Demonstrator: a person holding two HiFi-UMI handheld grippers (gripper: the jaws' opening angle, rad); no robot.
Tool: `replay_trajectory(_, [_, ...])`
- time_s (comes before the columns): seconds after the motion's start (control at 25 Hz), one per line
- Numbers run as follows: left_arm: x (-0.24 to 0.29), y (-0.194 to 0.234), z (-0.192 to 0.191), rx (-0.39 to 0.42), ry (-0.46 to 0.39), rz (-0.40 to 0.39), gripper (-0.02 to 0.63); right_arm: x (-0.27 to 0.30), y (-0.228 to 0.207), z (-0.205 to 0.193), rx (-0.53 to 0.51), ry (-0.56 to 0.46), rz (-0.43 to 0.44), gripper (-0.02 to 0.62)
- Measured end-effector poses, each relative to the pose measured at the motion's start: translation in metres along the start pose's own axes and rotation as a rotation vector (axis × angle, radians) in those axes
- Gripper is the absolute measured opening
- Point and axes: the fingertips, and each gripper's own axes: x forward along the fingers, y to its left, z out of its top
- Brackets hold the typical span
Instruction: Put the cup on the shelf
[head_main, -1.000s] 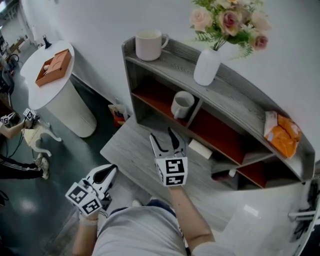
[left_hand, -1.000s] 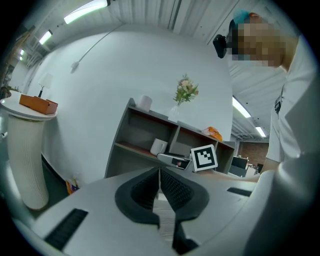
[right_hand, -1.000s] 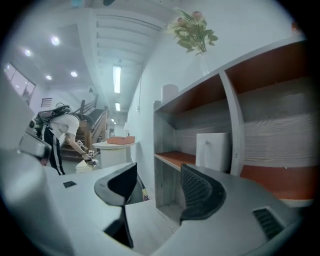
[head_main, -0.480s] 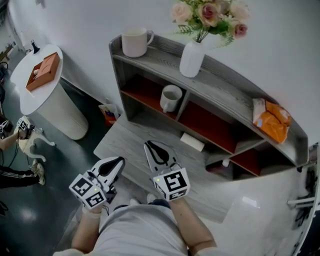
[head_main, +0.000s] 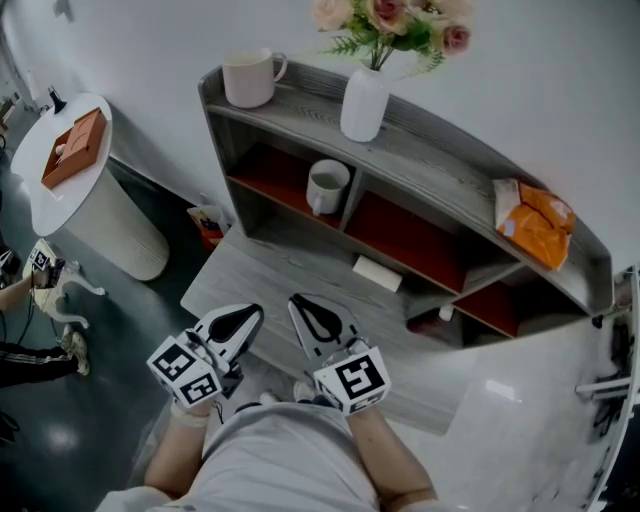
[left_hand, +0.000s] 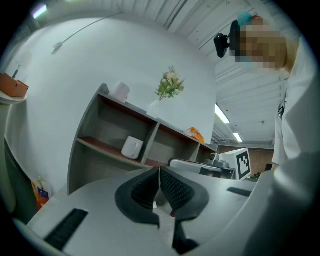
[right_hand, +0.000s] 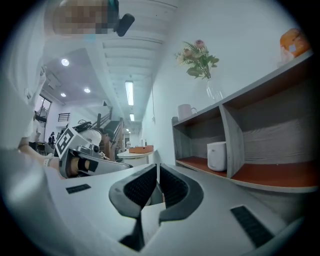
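Observation:
A white cup stands upright in the shelf's left middle compartment, on the red board; it also shows as the cup and the cup in the gripper views. A second, pinkish cup sits on the shelf's top board. My right gripper hovers over the grey desk, well short of the shelf, jaws shut with nothing between them. My left gripper is beside it, also shut and empty.
A white vase with flowers and an orange bag rest on the top board. A small white box lies on the grey desk. A round white table carrying an orange box stands to the left.
The right gripper's jaws went from wide open to shut, and it drew back from the shelf toward my body. The left gripper came up beside it. The cup stayed in its compartment.

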Motion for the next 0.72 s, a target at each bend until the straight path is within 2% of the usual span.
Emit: replay_trajectory(0.72, [0.027,-0.003,-0.008,-0.007,0.037,-0.038,0.023,-0.008,-0.011,-0.012,0.026,0.018,-0.009,0.032])
